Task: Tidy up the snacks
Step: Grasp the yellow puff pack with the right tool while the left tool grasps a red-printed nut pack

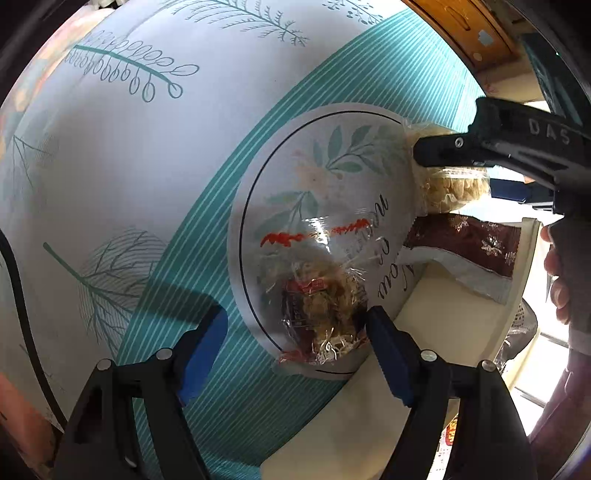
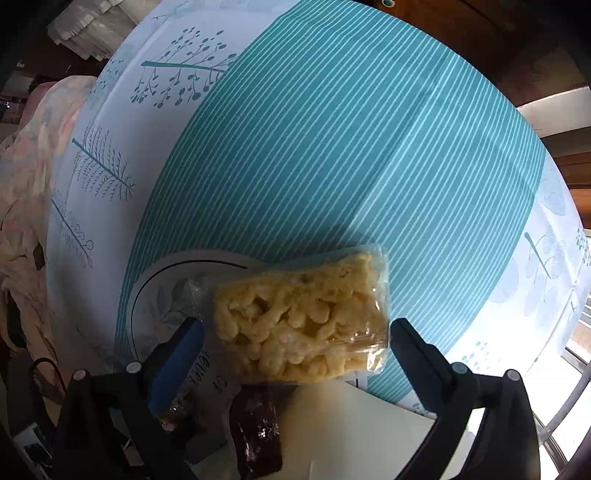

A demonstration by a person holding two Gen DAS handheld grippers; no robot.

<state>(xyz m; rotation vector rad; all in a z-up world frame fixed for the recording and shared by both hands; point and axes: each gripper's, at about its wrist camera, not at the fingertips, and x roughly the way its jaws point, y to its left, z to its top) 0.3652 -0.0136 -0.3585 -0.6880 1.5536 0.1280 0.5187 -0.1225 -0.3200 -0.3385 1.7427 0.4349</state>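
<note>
A clear packet of brown snack with a red label (image 1: 321,306) lies on a round printed plate (image 1: 295,206). My left gripper (image 1: 295,332) is open around its near end; the right pad touches the packet. A clear bag of yellow puffs (image 2: 303,317) sits between the fingers of my right gripper (image 2: 295,339), which are apart from it on the right side. It also shows in the left wrist view (image 1: 454,184) under the right gripper's black finger (image 1: 480,147). A dark brown wrapper (image 1: 465,243) lies in a cream tray (image 1: 443,325).
The table wears a teal striped cloth (image 2: 351,147) with white leaf-printed borders. A floral fabric (image 2: 33,166) hangs at the left. A wooden piece (image 1: 461,29) stands beyond the table. The person's hand (image 1: 561,277) is at the right.
</note>
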